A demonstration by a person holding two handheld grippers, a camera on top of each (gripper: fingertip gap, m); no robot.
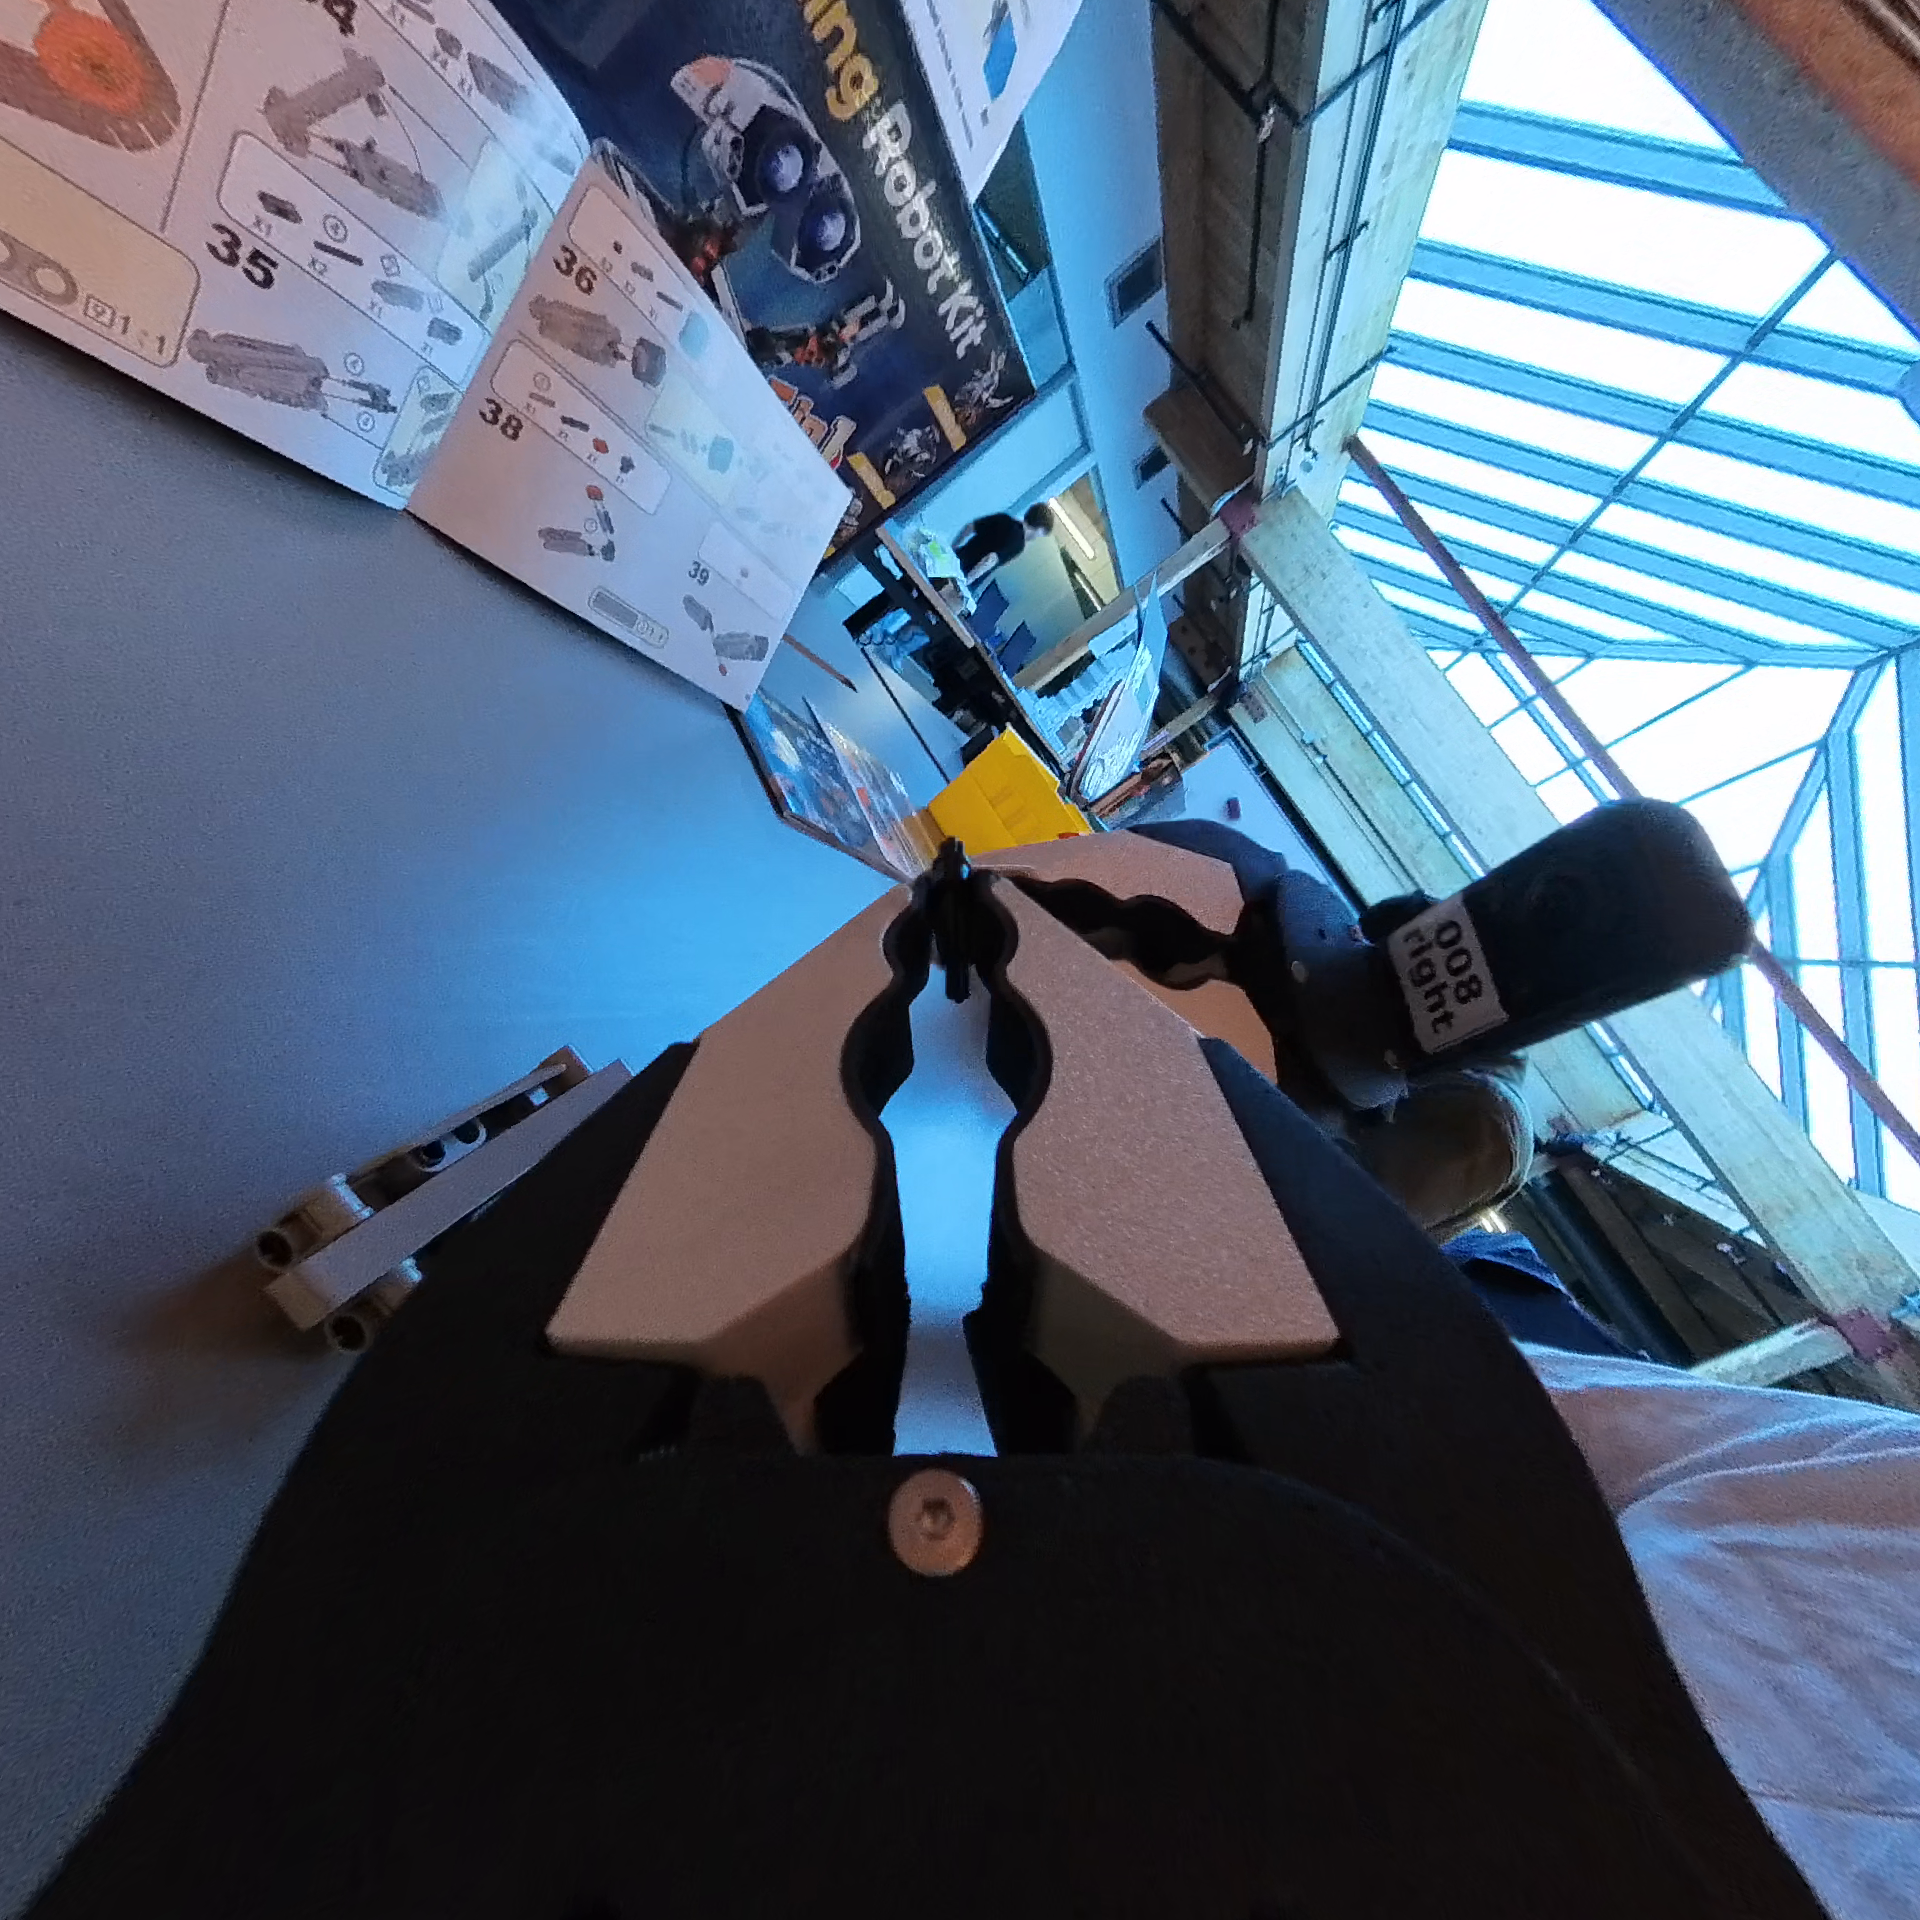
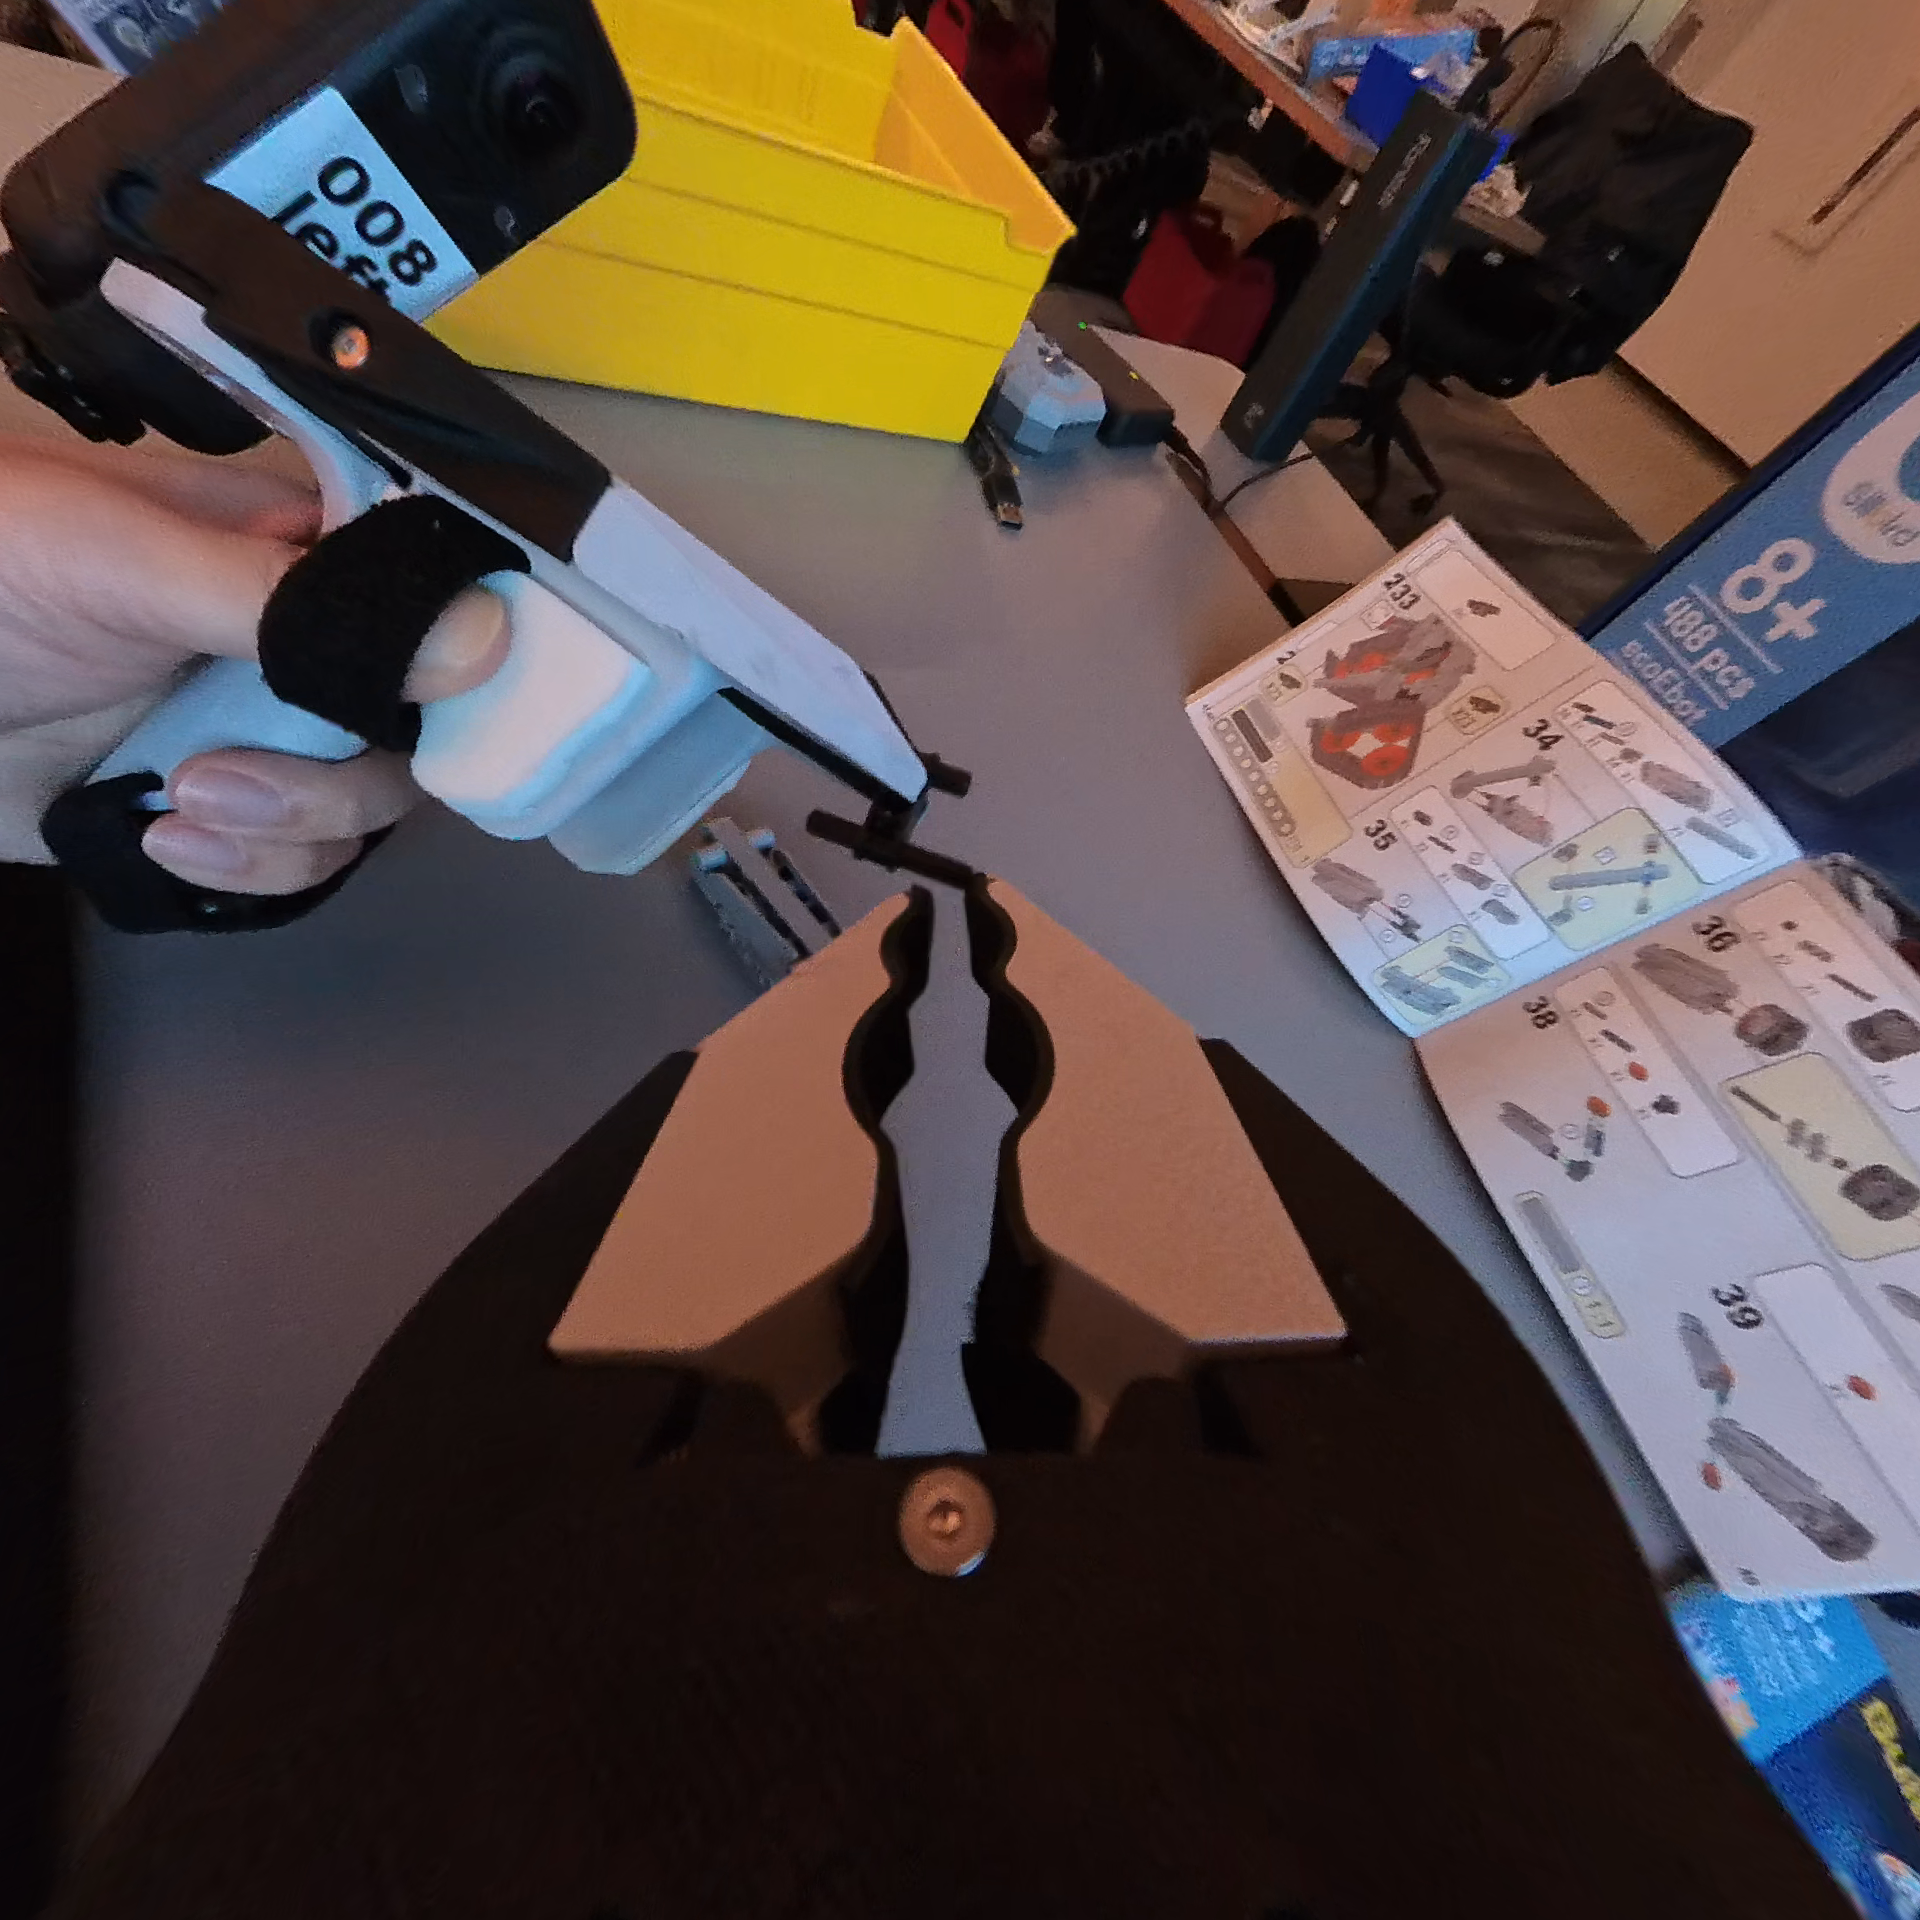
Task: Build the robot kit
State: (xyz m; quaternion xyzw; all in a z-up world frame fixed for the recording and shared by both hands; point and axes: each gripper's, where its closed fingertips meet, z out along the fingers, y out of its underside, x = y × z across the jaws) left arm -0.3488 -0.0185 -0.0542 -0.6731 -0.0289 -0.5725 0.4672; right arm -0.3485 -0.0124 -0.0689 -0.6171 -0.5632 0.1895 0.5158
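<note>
In the left wrist view my left gripper (image 1: 951, 920) is shut on a small black pin-and-rod piece (image 1: 954, 935) pinched at its fingertips, held above the grey table (image 1: 364, 831). In the right wrist view the left gripper (image 2: 920, 790) holds that black piece (image 2: 894, 847) just ahead of my right gripper (image 2: 948, 896). The right gripper's jaws stand a narrow gap apart with the table showing between them. The rod's near end touches its right fingertip (image 2: 987, 904). The right gripper also shows behind the left one (image 1: 1143, 925). A grey brick assembly (image 1: 416, 1195) lies on the table below (image 2: 764, 904).
An open instruction booklet (image 2: 1558, 883) lies on the table to the right, with blue kit boxes (image 2: 1766, 582) beyond it. A yellow bin (image 2: 790, 239) stands at the back, with a grey module and cable (image 2: 1039, 400) beside it. A hand (image 2: 156, 623) grips the left tool. Only a small space, under 4 cm, lies between the two pairs of fingers.
</note>
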